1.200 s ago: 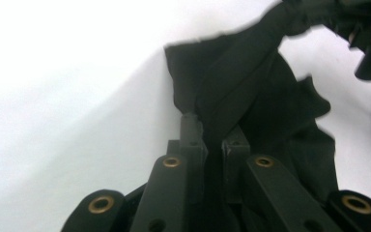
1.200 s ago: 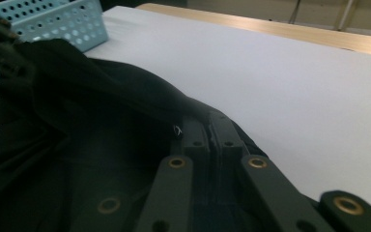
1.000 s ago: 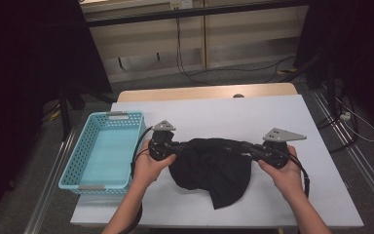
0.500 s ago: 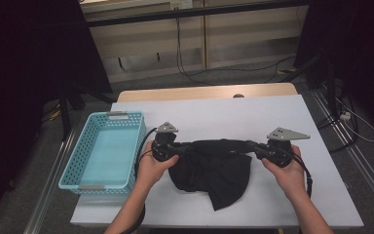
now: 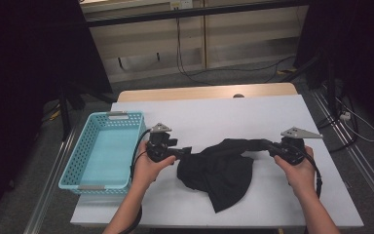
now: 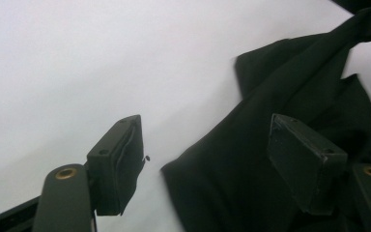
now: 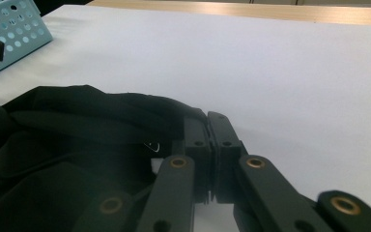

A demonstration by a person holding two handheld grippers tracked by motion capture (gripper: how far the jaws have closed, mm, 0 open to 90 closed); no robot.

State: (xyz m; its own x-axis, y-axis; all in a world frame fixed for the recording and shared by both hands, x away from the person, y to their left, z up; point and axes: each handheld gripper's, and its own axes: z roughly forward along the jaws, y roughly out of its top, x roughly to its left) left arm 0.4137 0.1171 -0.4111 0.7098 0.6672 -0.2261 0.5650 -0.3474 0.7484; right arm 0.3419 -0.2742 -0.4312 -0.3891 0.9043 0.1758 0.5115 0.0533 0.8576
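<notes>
One black cloth on the white table, just right of one turquoise basket, w/ nothing between them. Left gripper sits at cloth's left edge, jaws just opened, fabric loose between them; right gripper, level at cloth's right end, is clamped on a fold.

White table with black cloth and turquoise basket.

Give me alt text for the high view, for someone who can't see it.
A person at a white table stretches a black cloth between two handheld grippers: the right gripper is clamped on one end, while the left gripper has just been opening at the other. A turquoise basket sits at the left.
</notes>
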